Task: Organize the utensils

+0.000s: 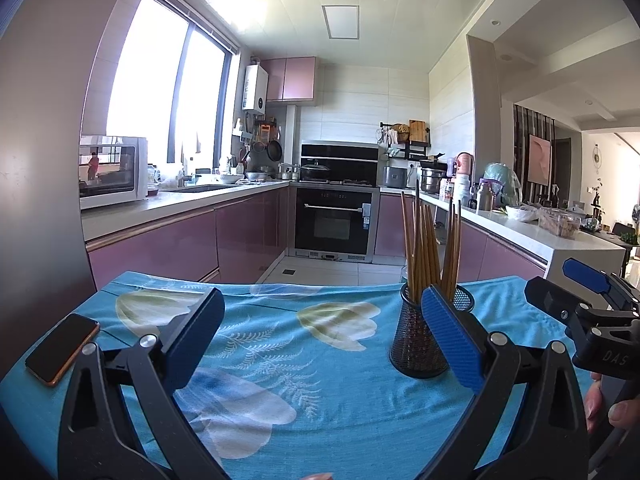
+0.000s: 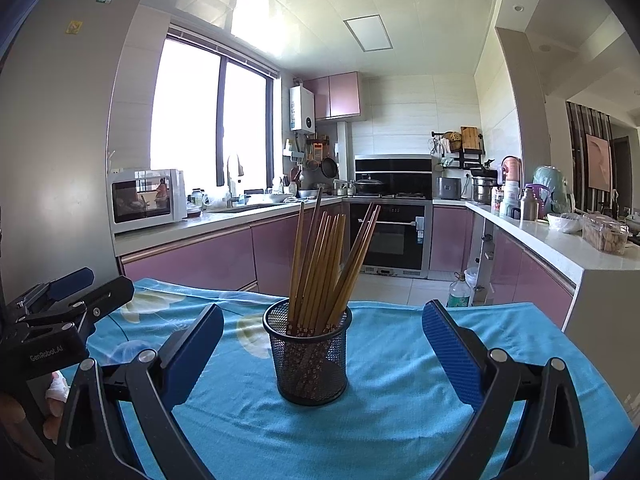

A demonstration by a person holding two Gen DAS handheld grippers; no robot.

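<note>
A black mesh holder (image 2: 308, 364) stands upright on the blue cloth, with several brown chopsticks (image 2: 320, 268) standing in it, fanned out. My right gripper (image 2: 322, 344) is open and empty, its blue pads on either side of the holder and a little nearer the camera. In the left wrist view the holder (image 1: 416, 336) stands just behind the right pad, with the chopsticks (image 1: 424, 248) rising above it. My left gripper (image 1: 320, 332) is open and empty over the cloth. Each gripper shows at the edge of the other's view.
A phone (image 1: 62, 348) lies at the left edge of the blue flowered cloth (image 1: 304, 360). Beyond the table are pink kitchen cabinets, an oven (image 2: 390, 236), a microwave (image 2: 146, 200) and a cluttered counter on the right. A bottle (image 2: 458, 292) stands on the floor.
</note>
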